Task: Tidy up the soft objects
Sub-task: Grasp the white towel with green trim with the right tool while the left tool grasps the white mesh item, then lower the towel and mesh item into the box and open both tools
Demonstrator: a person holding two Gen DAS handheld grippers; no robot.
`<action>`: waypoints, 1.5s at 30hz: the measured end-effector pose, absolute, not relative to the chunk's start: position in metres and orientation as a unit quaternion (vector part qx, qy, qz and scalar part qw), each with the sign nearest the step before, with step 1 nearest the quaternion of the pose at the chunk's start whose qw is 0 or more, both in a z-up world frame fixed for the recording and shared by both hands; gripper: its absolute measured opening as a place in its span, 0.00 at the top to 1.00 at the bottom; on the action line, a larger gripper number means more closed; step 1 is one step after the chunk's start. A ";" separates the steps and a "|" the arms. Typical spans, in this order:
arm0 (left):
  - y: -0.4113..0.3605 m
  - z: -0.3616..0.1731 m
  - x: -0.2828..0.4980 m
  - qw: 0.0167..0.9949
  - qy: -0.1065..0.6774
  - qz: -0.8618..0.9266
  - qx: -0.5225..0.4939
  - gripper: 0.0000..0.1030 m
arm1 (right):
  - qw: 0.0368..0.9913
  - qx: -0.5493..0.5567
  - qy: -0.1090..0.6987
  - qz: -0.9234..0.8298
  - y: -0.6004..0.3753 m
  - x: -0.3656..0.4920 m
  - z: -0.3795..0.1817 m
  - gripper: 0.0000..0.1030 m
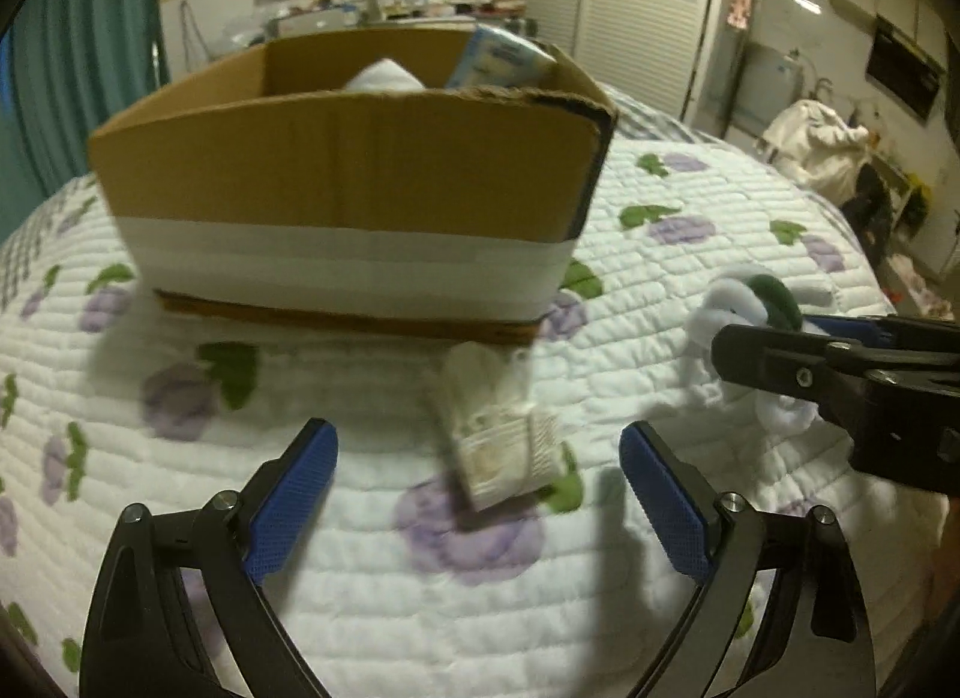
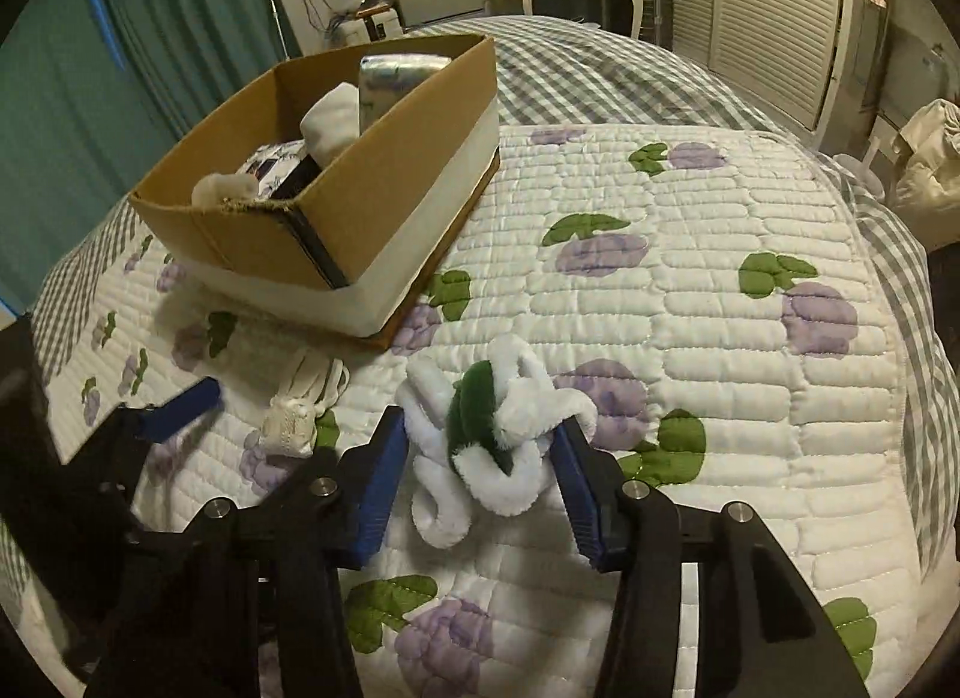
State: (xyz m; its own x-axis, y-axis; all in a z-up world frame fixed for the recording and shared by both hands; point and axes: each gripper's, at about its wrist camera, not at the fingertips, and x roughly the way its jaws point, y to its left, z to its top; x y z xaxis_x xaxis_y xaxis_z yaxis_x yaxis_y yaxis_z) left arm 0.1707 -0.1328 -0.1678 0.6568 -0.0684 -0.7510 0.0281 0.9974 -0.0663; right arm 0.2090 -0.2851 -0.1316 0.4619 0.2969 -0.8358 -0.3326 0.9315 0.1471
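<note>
A white and green fuzzy knotted toy lies on the quilt between my right gripper's blue fingers, which touch both its sides. It also shows in the left wrist view. A small cream lace pouch lies on the quilt in front of my left gripper, whose jaws are wide open around it without touching. The pouch shows in the right wrist view too. A cardboard box with soft items inside stands beyond both.
The white quilt with purple flowers covers the bed. A checked blanket lies behind it. Teal curtains hang at left. A desk and clutter stand at the far wall.
</note>
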 end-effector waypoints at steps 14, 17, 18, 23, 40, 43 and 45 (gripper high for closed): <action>-0.111 -0.148 0.146 0.905 0.412 -0.091 -0.062 0.71 | 0.877 -0.039 0.452 0.162 -0.284 0.202 -0.110 0.53; -0.102 -0.129 0.133 0.910 0.397 -0.098 -0.063 0.71 | 0.888 -0.044 0.432 0.154 -0.281 0.192 -0.095 0.53; -0.098 -0.123 0.130 0.912 0.392 -0.100 -0.063 0.71 | 0.891 -0.045 0.425 0.153 -0.278 0.187 -0.089 0.53; -0.075 -0.086 0.112 0.923 0.365 -0.103 -0.057 0.71 | 0.903 -0.038 0.401 0.153 -0.265 0.167 -0.063 0.53; 0.002 0.001 0.139 0.958 0.278 -0.064 -0.005 0.71 | 0.934 -0.049 0.290 0.203 -0.170 0.171 0.051 0.53; 0.008 0.005 0.157 0.961 0.270 -0.059 0.002 0.71 | 0.937 -0.049 0.278 0.207 -0.156 0.190 0.063 0.53; 0.009 0.004 0.172 0.961 0.269 -0.057 0.007 0.71 | 0.938 -0.053 0.271 0.208 -0.147 0.203 0.065 0.53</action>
